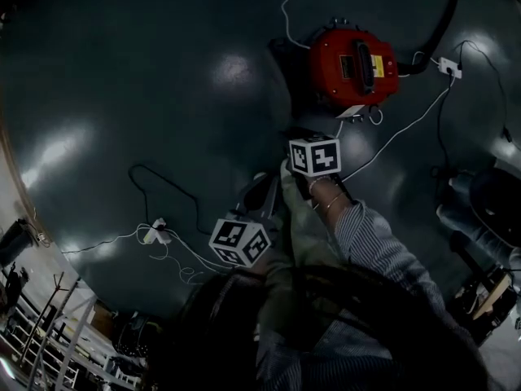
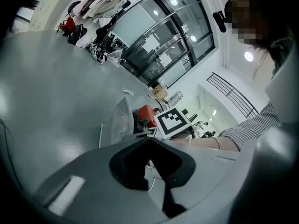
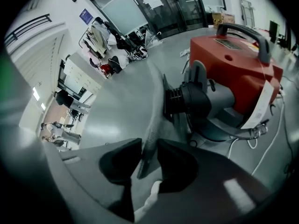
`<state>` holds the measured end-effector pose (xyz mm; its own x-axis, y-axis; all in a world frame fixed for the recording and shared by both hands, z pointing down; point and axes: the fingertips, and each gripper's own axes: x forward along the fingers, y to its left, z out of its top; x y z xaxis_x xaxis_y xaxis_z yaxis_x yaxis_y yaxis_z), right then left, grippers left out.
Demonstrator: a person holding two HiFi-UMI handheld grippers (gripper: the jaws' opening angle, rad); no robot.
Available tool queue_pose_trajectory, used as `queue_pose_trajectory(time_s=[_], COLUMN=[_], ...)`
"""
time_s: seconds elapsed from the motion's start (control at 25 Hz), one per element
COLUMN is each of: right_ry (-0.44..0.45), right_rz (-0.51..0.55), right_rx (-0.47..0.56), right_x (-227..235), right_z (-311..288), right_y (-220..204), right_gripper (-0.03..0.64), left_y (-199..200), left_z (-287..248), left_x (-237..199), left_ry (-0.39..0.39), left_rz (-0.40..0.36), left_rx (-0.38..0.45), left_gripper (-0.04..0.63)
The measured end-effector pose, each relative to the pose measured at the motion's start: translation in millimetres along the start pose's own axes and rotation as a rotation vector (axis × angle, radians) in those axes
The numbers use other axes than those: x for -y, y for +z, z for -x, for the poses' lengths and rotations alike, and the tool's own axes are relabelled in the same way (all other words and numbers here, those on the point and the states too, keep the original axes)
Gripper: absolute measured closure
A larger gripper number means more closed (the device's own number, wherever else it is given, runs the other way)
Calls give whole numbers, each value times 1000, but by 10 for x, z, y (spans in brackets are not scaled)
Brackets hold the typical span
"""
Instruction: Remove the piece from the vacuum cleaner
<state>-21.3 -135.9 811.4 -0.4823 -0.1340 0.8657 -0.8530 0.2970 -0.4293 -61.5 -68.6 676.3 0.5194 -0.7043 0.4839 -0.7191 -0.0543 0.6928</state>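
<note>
Striped sleeve [image 1: 376, 244] screens floor [image 1: 122, 96]; cables [image 1: 400, 132] flank vacuum cleaner [image 1: 334, 68].

Open floor [image 1: 163, 96] lies left of the vacuum cleaner [image 1: 350, 63]; the grey piece [image 3: 155, 115] fronts its port [image 3: 184, 99], cables [image 1: 396, 134] and hose [image 1: 445, 19] crowd its right.

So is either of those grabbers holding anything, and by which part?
The right gripper pinches the grey fabric piece by its near lower edge; the other end is at the port of the red vacuum cleaner. The left gripper holds nothing.
</note>
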Motion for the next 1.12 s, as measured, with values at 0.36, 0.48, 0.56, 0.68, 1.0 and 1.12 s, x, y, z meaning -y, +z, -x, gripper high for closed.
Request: queue_pose_trajectory(time_s=[0.36,0.48,0.56,0.68,1.0,1.12], right_ry=[27,40,43,37,47,46], right_rz=[-20,-22,-12,20,44,67], right_rx=[7,17,21,34,52,46], right_x=[22,-1,-29,-85,-223,-268], right_z=[103,163,195,243,276,250], right_y=[10,36,70,139,250,242], right_gripper=[586,591,592,594,594,595], left_y=[120,141,177,235,354,344], left_z=[-4,17,33,46,104,133], left_x=[-36,-47,-48,-38,6,2], left_ry=[1,10,15,17,20,22], left_rz=[-9,-9,-13,-20,-33,-30], left_rx=[4,2,4,6,21,26], left_gripper=[595,595,594,594,594,594])
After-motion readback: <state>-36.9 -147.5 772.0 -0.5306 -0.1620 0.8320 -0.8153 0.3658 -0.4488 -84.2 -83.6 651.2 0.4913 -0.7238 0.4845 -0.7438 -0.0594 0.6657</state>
